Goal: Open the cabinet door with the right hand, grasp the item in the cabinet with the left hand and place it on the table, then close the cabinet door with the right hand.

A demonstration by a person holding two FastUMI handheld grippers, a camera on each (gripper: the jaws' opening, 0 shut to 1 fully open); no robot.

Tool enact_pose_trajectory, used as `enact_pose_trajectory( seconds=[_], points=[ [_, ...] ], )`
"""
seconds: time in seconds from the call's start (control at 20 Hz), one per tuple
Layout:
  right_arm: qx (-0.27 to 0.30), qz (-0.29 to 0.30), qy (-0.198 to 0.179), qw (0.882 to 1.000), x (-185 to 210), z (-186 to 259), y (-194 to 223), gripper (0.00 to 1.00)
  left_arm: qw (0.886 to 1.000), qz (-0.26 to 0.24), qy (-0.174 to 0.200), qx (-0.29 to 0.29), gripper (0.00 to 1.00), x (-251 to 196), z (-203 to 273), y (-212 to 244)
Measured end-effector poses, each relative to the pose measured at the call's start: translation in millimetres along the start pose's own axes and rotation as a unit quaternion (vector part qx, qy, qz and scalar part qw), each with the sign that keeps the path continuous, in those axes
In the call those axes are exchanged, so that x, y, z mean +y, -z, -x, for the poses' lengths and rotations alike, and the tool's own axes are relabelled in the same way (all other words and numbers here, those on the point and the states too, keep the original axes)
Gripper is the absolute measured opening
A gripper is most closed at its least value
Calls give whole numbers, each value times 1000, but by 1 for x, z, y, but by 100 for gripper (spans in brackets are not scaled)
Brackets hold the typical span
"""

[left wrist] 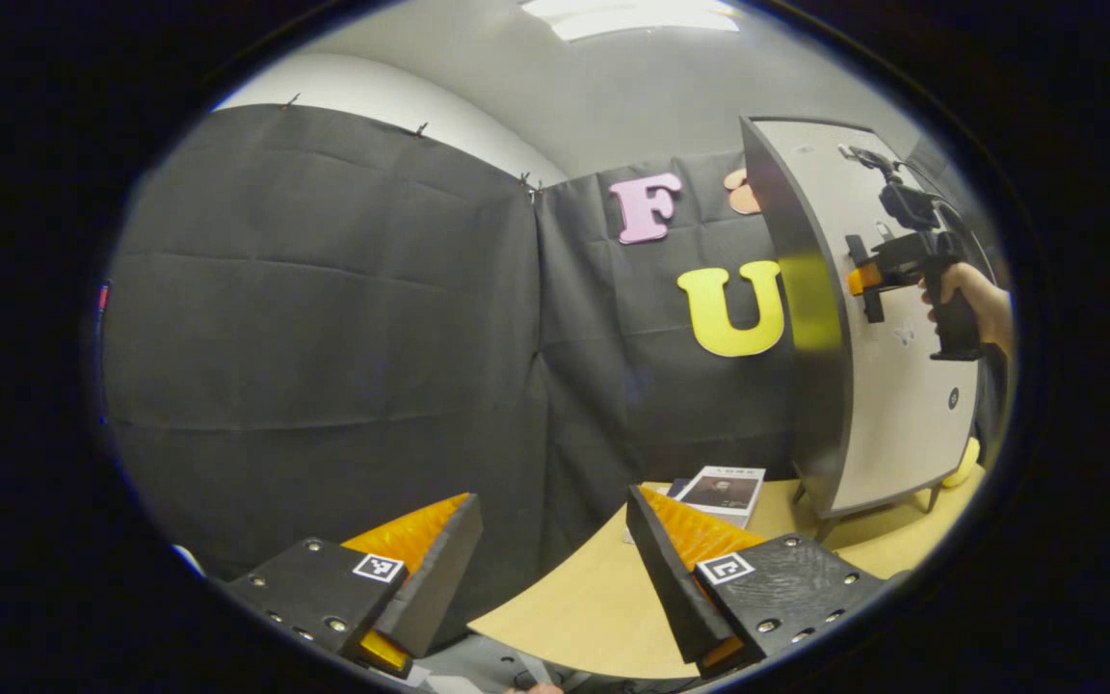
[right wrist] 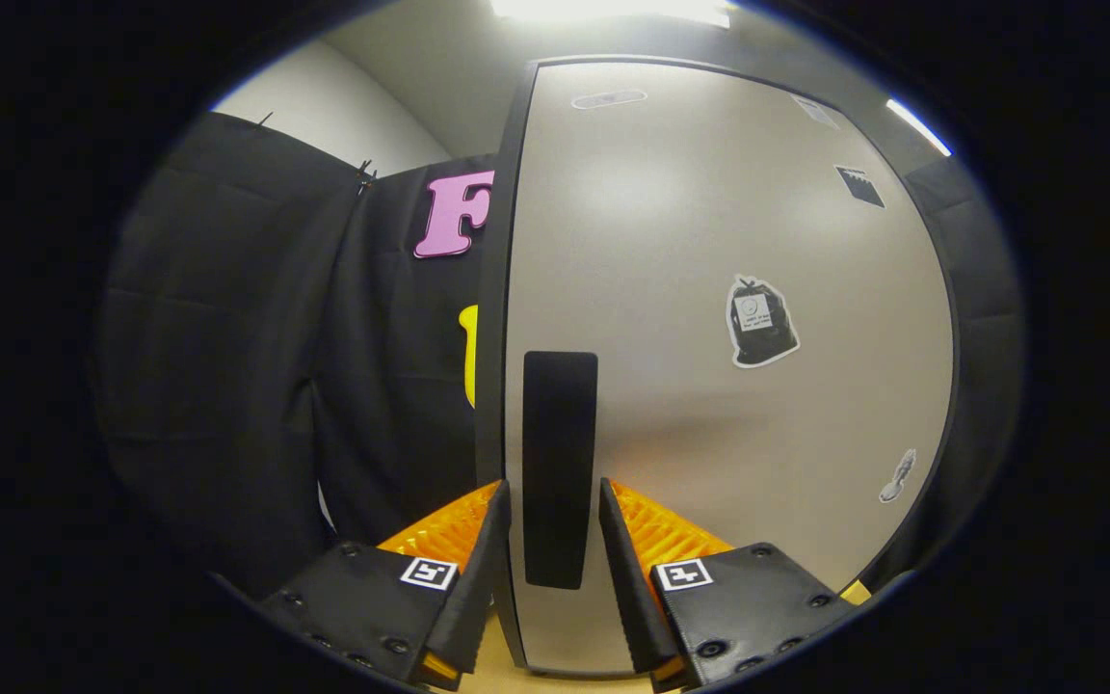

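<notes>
The right gripper (right wrist: 551,540) straddled the cabinet door's black handle (right wrist: 560,463), seemingly not yet clamped, ready to pull. The left gripper (left wrist: 555,540) waited wide open, empty, above the table (left wrist: 594,607).

- No wording can be read anywhere.
- The sticker (right wrist: 762,323) on the cabinet door (right wrist: 709,241) carries print too small to make out.
- The book (left wrist: 728,492) on the worktop (left wrist: 603,598) has a blurred cover.
</notes>
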State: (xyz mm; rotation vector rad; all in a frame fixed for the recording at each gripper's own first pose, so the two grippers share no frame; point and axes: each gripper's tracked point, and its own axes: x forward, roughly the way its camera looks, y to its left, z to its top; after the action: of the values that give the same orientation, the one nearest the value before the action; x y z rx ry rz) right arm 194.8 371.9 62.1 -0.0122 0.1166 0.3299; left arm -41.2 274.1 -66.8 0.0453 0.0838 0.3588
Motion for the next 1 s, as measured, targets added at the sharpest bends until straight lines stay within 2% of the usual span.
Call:
enact_pose_trajectory(
  seconds=[0.1, 0.15, 0.2, 0.25, 0.4, 0.55, 0.7, 1.0],
  points=[
    [14, -2, 6, 1000, 0, -7, 5, 60, 1000, 5, -3, 3, 92, 4, -3, 3],
    [13, -4, 12, 1000, -2, -1, 3, 52, 1000, 7, -3, 4, 92, 5, -5, 5],
    [20, -1, 9, 1000, -3, -5, 6, 37, 1000, 8, -2, 4, 92, 4, -6, 3],
    [20, -5, 5, 1000, -3, -4, 4, 37, 1000, 8, -1, 3, 94, 4, -7, 3],
    [39, -9, -11, 999, -1, 0, 6, 10, 1000, 9, 10, 0, 92, -2, -13, 0],
    [44, -14, -31, 998, 3, 11, 5, 12, 1000, 13, 23, -8, 94, -15, -18, -8],
    [46, -17, -61, 997, 8, 27, 2, 11, 999, 8, 36, -18, 92, -30, -14, -21],
    [54, -19, -130, 990, 9, 51, 2, 12, 997, 13, 76, -23, 94, -87, 0, -33]
  ],
)
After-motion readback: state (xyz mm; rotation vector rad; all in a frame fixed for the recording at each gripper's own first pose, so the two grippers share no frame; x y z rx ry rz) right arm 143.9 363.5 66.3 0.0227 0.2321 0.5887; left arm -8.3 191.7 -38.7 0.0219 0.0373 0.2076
